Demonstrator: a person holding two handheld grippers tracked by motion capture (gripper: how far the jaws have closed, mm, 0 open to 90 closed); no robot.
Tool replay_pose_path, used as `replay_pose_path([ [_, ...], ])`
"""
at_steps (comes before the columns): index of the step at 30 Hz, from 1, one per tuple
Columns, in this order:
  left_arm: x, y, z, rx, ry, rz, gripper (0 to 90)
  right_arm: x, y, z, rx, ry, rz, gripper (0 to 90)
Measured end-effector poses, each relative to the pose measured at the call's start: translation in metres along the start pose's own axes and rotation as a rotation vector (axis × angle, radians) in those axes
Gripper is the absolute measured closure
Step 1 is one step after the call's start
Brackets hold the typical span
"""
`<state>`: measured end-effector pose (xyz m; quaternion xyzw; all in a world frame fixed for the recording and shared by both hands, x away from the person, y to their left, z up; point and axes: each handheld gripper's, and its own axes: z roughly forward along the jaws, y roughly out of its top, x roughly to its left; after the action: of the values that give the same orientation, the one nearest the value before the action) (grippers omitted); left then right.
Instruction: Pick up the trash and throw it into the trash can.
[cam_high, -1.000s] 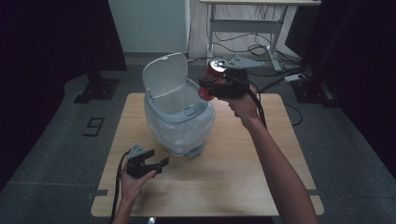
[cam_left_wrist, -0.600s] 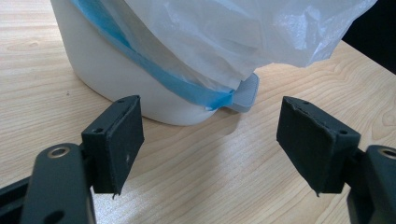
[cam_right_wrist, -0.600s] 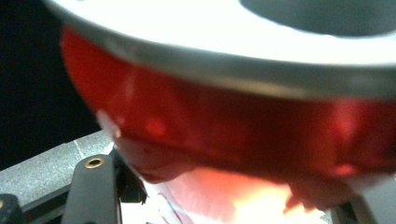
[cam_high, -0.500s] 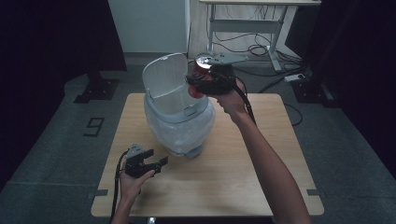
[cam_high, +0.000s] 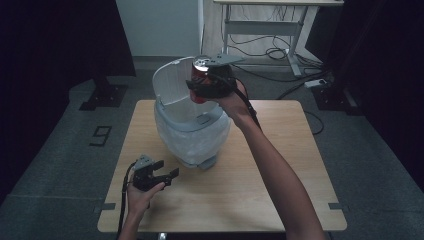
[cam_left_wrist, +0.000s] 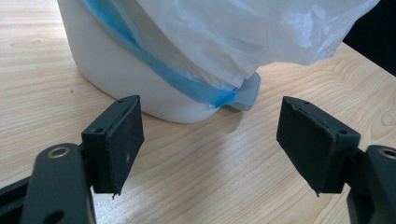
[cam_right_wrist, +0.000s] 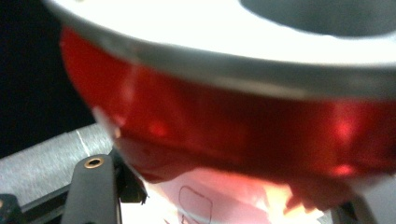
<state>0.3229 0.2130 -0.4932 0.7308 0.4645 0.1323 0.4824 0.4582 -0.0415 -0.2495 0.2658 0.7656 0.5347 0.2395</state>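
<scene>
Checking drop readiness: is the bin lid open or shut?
Open. The lid stands raised behind the bin rim, with the red can in the right gripper over the opening.

Red can, white bin with blue-edged liner, pale wood-grain table.

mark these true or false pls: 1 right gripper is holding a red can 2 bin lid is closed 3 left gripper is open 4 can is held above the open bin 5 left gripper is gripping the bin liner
1. The right gripper holds a red can. True.
2. The bin lid is closed. False: it stands raised, leaving the bin open.
3. The left gripper is open. True: its jaws stand wide apart with nothing between them.
4. The can is held above the open bin. True.
5. The left gripper grips the bin liner. False: it rests low by the table, short of the bin's base, apart from the liner.
</scene>
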Motion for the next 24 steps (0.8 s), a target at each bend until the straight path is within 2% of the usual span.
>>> replay_pose_path([
  [8, 0.003, -0.001, -0.001, 0.002, 0.004, -0.006, 22.6, 0.004, 0.001, 0.014, 0.002, 0.013, 0.006, 34.5],
  [16, 0.003, -0.001, -0.002, -0.003, 0.004, -0.008, 22.6, 0.005, 0.000, 0.019, 0.002, 0.022, 0.014, 34.3],
  [22, 0.003, -0.002, -0.001, 0.004, 0.003, -0.005, 22.6, 0.002, -0.004, 0.024, 0.001, 0.007, 0.019, 33.7],
  [23, 0.003, -0.002, 0.000, 0.006, 0.004, -0.005, 22.6, 0.002, -0.005, 0.024, -0.005, -0.001, 0.019, 32.5],
  [24, 0.003, -0.002, 0.000, 0.004, 0.004, -0.007, 22.5, 0.002, -0.007, 0.025, -0.018, -0.020, 0.033, 22.6],
])
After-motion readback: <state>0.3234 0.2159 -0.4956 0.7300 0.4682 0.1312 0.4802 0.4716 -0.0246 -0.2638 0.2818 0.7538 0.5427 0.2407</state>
